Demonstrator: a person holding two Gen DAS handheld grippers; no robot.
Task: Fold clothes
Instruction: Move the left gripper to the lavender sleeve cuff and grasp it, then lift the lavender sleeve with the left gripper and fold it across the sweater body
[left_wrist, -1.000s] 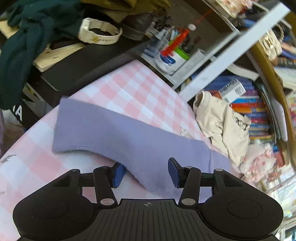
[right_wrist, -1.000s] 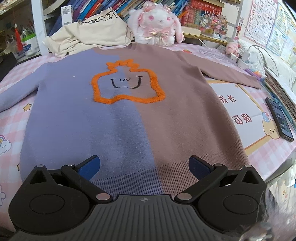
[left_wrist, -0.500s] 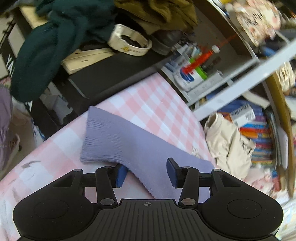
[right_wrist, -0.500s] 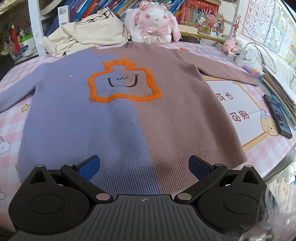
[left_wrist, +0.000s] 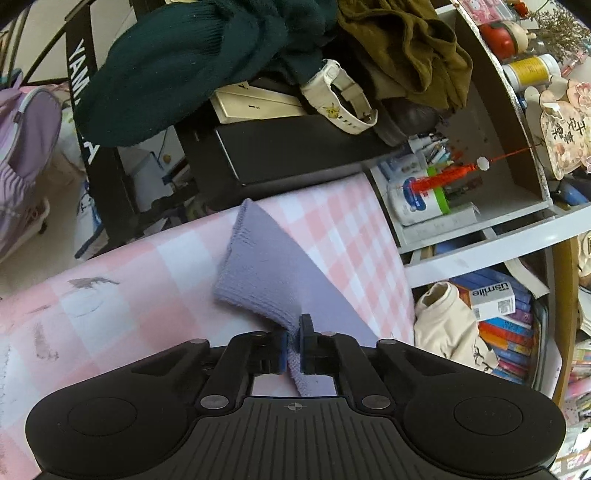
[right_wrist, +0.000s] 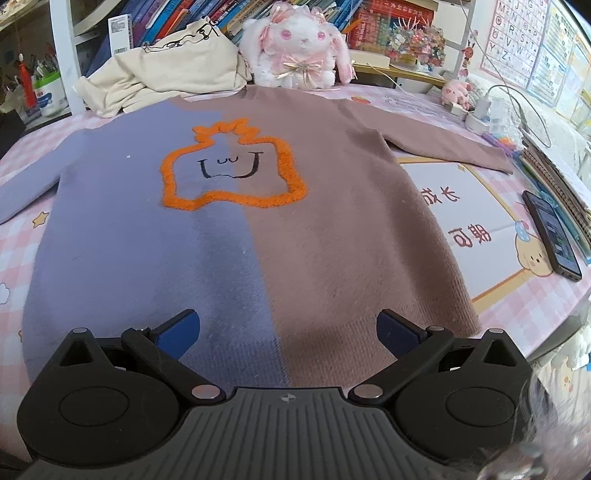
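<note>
A half-lavender, half-brown sweater (right_wrist: 236, 236) with an orange outlined motif lies flat, front up, on the pink checked table cover (right_wrist: 22, 236). Its brown sleeve (right_wrist: 447, 146) stretches toward the right. Its lavender sleeve (left_wrist: 273, 273) lies near the table's left edge, cuff end pointing away. My left gripper (left_wrist: 292, 345) is shut on the lavender sleeve's near edge, which is pinched and slightly lifted between the blue pads. My right gripper (right_wrist: 288, 328) hangs open just above the sweater's ribbed hem, nothing between its fingers.
A cream garment (right_wrist: 166, 74) and a white plush rabbit (right_wrist: 301, 48) sit behind the sweater before bookshelves. A phone (right_wrist: 552, 232) and stacked books lie at the right. Left of the table stands a black stand (left_wrist: 288, 147) piled with dark green and olive clothes and a watch.
My left gripper moved toward the cuff end and closed on the lavender sleeve's edge; it was open before. The right gripper has stayed open above the hem, shifting only slightly.
</note>
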